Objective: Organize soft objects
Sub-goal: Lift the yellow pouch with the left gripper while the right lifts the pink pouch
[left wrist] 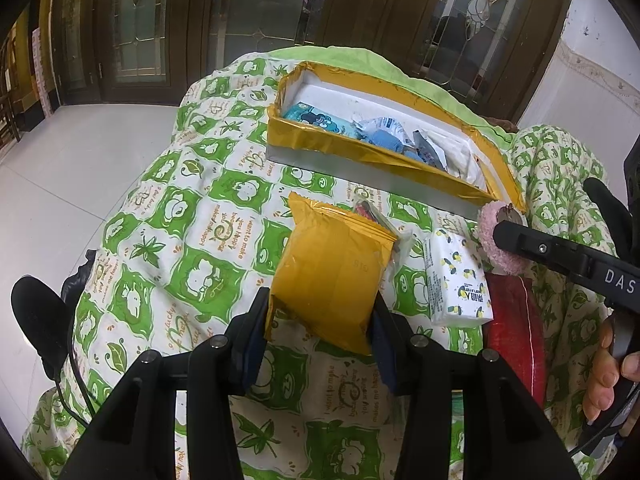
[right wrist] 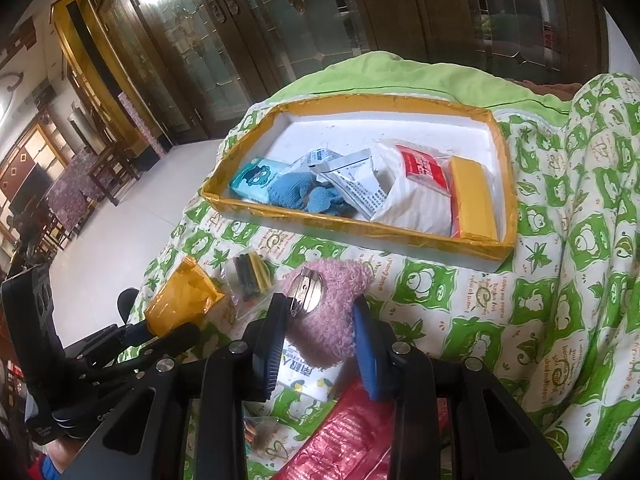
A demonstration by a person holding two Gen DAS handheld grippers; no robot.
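Several soft items already lie in the yellow box point(right wrist: 216, 200). The left tool point(left wrist: 320, 320) grips a yellow packet point(left wrist: 332, 272), the right tool point(right wrist: 320, 332) a pink plush point(right wrist: 332, 312); 3 more wait on the quilt point(left wrist: 180, 208).

A yellow-gold packet point(left wrist: 332, 276) and a fuzzy pink plush piece point(right wrist: 332, 312) lie over a quilt point(left wrist: 192, 240) checked green and white with cartoon faces. The tray point(right wrist: 352, 232) has a gold rim and a white inside; a white tissue pack point(left wrist: 456, 280) carries small yellow-and-dark prints.

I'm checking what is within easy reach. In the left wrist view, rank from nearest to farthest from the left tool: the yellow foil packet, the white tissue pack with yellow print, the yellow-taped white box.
1. Yellow foil packet: gripped in the left tool.
2. White tissue pack with yellow print: just right of it, on the quilt.
3. Yellow-taped white box: beyond both, upper centre.
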